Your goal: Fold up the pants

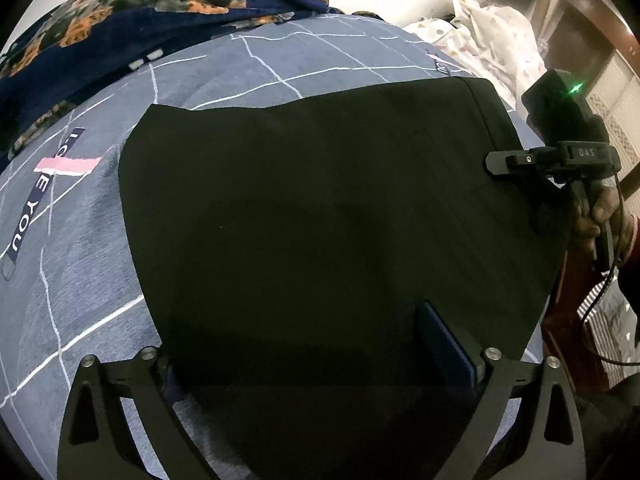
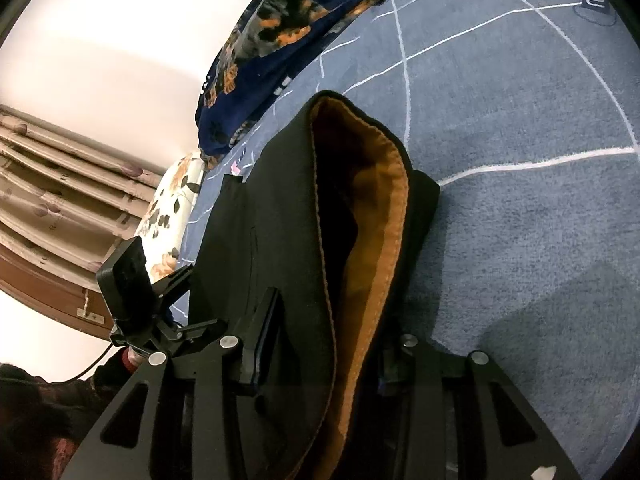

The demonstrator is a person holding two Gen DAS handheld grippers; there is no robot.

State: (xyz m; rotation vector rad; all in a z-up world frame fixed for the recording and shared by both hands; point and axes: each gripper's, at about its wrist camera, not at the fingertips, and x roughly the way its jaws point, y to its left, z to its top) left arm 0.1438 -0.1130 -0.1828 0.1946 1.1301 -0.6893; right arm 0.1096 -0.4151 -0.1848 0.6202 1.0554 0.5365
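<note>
Basically mid-fold: pants (image 1: 320,208) on bed (image 1: 80,280); left gripper (image 1: 320,364) and right gripper (image 2: 320,360) both gape around cloth, unclamped. Next: clamp, fold over.

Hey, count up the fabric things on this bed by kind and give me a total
Black pants: 1
Grey-blue checked bedsheet: 1
Navy floral blanket: 1
White floral pillow: 1
White spotted bedding: 1
Total: 5
</note>
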